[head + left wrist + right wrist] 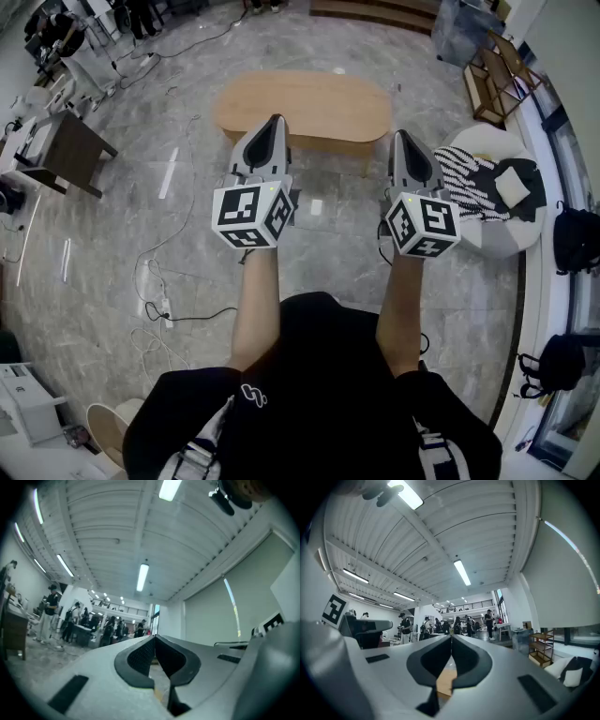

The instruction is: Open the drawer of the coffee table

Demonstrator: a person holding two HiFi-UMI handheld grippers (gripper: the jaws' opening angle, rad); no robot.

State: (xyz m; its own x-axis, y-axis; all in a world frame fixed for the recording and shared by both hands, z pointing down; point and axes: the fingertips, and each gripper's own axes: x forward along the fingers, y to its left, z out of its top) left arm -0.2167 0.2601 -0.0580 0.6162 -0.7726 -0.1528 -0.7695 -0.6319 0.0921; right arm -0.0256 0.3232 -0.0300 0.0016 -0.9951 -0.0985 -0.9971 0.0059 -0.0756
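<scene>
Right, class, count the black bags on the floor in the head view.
2. One black bag lies at the right edge, beside the white seat; the other black bag lies lower down that edge. Others may be hidden.

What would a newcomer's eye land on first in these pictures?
The left gripper and right gripper are held side by side at centre, both shut and empty. Just beyond them stands the oval wooden coffee table; a white seat with a striped cloth sits at right.

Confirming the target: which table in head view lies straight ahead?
The oval light-wood coffee table, centred at the top; the dark square side table stands far left.
</scene>
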